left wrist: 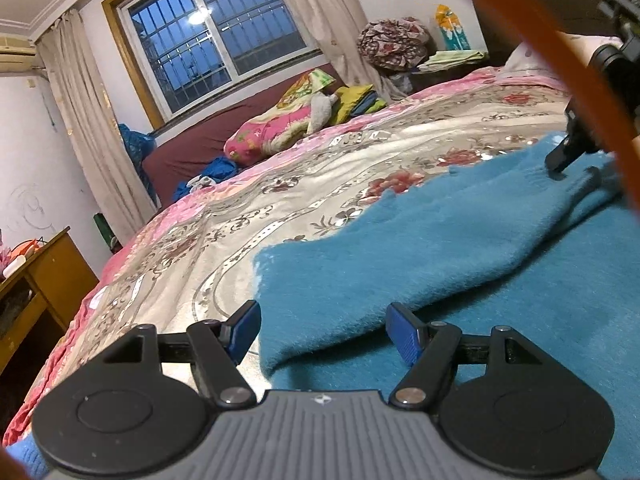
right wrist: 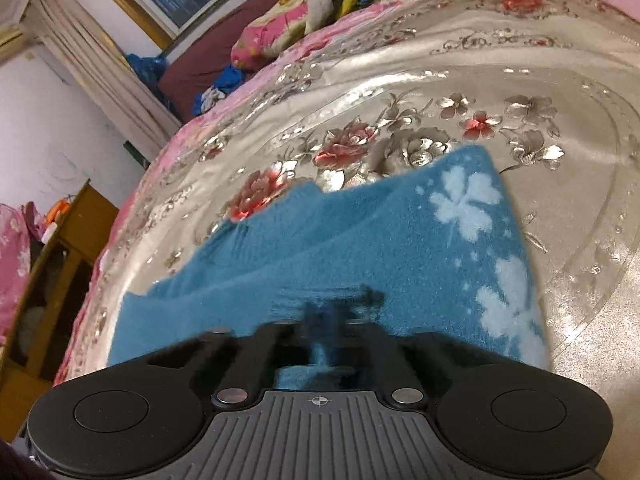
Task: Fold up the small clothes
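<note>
A fuzzy blue garment [left wrist: 400, 240] lies spread on the flowered bedspread [left wrist: 248, 216]. Its near folded edge runs between the fingers of my left gripper [left wrist: 325, 330], which stands open just above the bed without pressing the cloth. At the far right of the left wrist view my right gripper [left wrist: 558, 168] has its tips down on the garment. In the right wrist view the blue garment [right wrist: 360, 240] shows pale flower prints, and the blurred right gripper [right wrist: 326, 318] is shut, with a bit of the cloth bunched between its fingers.
A pink pillow and folded clothes [left wrist: 288, 124] lie at the bed's far side below the window [left wrist: 216, 36]. A wooden cabinet [left wrist: 44, 280] stands left of the bed. An orange cable [left wrist: 560, 64] crosses the right of the left wrist view.
</note>
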Motion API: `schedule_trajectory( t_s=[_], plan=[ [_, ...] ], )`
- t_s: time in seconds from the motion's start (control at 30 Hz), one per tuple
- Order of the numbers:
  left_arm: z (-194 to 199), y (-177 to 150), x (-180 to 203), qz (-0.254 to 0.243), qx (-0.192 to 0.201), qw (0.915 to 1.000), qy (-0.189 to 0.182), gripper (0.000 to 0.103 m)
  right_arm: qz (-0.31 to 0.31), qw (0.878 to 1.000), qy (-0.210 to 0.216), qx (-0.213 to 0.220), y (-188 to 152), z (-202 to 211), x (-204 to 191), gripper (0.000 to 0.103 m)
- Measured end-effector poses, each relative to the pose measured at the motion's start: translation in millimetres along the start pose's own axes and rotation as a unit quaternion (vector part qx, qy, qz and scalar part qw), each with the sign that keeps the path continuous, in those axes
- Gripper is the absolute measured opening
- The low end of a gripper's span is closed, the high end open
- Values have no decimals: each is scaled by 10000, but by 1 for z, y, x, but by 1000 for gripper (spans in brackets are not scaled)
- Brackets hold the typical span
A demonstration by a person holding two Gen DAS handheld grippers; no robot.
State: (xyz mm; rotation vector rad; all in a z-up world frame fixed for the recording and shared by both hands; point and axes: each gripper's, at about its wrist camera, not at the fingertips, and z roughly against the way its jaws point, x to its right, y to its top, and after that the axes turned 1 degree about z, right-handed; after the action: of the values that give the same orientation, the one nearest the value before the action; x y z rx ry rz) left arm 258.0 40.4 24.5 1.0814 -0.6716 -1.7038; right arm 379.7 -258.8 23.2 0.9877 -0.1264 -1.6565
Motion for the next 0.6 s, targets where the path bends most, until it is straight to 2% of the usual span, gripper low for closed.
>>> schedule_trajectory(
  t_s=[0.2,0.37,0.4,0.43,0.5,0.6],
  plan=[
    [-7,7,-5,216,114,9997,37,75,-86,9984,-3,555,22,29,9,0],
    [-14,3,-2,215,16,9998,-8,75,-141,9995,252,97,16,19,15,11],
    [-13,3,-1,188,8,9998,-9,75,-108,9997,220,51,13,15,14,19],
    [-13,2,-1,175,6,9998,-16,75,-87,9998,193,9,10,11,14,31],
    [-11,1,-2,156,3,9999,-30,75,-84,9998,172,-54,5,6,14,45],
    [-11,-1,-4,95,-17,10000,-11,77,127,9999,75,-86,-2,-3,9,47]
  ],
)
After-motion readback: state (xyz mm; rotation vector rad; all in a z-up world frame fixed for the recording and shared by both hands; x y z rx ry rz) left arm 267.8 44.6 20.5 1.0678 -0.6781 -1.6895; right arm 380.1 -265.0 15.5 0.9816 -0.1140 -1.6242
